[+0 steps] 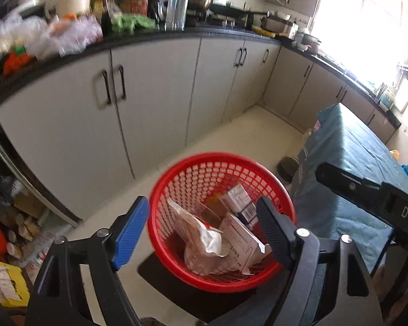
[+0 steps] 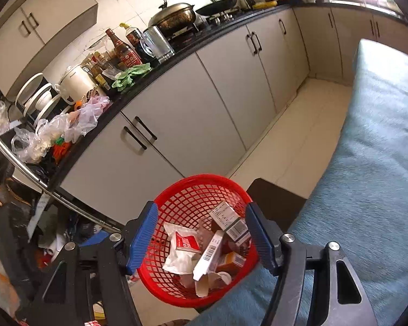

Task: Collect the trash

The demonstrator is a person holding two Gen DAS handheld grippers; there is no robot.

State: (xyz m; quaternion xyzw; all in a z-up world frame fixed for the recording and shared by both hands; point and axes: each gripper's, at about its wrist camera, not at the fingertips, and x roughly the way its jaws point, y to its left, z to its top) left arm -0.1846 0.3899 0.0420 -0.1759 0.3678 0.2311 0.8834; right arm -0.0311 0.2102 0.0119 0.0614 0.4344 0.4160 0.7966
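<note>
Kitchen floor below: basket of trash sits ahead between my fingers. Left gripper and right gripper both released, empty. Collection looks near done; next, seek leftovers.

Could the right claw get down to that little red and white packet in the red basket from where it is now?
Probably yes. The right claw is open above the basket, and the red and white packet lies on top of the pile with nothing over it. The upright white box beside it may crowd one finger.
</note>
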